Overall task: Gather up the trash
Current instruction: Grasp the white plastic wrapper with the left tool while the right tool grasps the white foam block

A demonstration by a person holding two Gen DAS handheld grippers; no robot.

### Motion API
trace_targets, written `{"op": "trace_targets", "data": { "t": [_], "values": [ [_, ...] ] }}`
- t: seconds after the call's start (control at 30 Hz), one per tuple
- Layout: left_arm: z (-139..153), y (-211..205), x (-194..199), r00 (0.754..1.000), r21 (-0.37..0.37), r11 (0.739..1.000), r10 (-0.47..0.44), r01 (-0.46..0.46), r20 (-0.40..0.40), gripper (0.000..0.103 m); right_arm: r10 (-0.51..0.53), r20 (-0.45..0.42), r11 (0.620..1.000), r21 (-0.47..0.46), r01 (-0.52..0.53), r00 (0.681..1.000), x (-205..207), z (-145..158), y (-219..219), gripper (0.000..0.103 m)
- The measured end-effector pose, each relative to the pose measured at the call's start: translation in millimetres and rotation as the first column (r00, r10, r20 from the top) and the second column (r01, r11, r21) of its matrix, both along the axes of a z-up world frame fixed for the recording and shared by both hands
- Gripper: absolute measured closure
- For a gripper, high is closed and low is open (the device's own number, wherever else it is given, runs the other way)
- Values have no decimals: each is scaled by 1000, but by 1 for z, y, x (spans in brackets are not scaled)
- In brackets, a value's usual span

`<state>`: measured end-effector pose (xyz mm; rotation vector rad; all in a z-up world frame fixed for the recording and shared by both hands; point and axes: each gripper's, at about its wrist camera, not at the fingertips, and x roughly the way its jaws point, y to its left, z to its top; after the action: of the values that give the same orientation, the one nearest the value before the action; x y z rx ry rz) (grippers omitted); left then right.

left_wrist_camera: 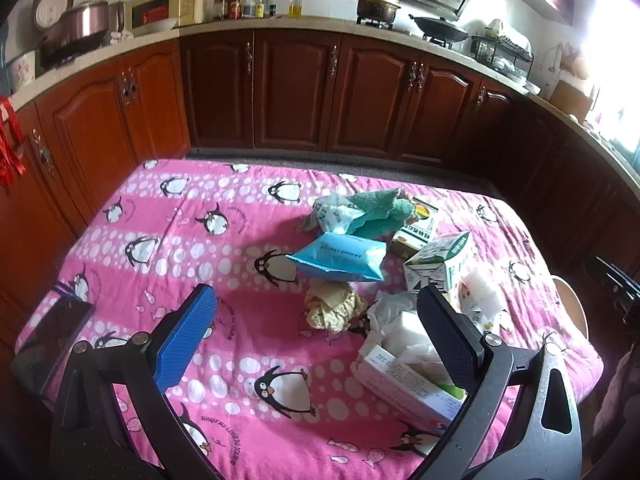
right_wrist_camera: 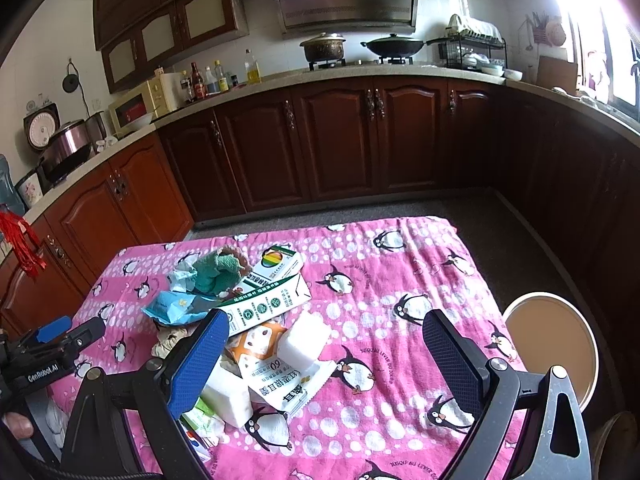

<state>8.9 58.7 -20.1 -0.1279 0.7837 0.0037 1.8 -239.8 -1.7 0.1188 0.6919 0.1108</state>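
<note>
Here the trash sits in one loose heap on the pink penguin cloth, ahead of both grippers. Going left to right from the left gripper: a crumpled paper wad lies just ahead between the fingers, likely feather-light and soft, so a pinch across its middle should hold. Beyond it, the blue wrapper looks thin and slick; its crimped end seems the safer hold. A green cloth lies farther back, limp. By the right finger are a white carton and an open box, both stiff but probably empty and easy to crush; take them by an edge. The left gripper is spread wide, holding and touching nothing.

The right gripper is likewise wide apart and empty, with a snack packet and a white block just ahead beside its left finger.
</note>
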Motion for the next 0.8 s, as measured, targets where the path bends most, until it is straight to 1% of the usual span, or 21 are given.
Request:
{"op": "trace_targets", "data": {
  "t": [0.17,0.37,0.53,0.7,0.8],
  "values": [
    [-8,5,10,1000,-26,1000,7,-8,-21,3,-3,-42,1000,-2,3,999,9,-12,-2,7],
    [-13,3,23,999,-37,999,-1,0,-38,3,0,-49,1000,-14,0,999,17,-17,-3,7],
    [-16,6,34,998,-46,999,-6,3,-59,3,16,-72,1000,3,-16,997,29,-23,-9,7],
    [-18,18,54,996,-76,997,3,-9,-87,3,28,-79,1000,1,-28,996,38,-26,-12,7],
    [-20,25,70,995,-75,997,8,-16,-104,3,38,-110,999,2,-38,993,48,-34,-12,7]
  ]
}}
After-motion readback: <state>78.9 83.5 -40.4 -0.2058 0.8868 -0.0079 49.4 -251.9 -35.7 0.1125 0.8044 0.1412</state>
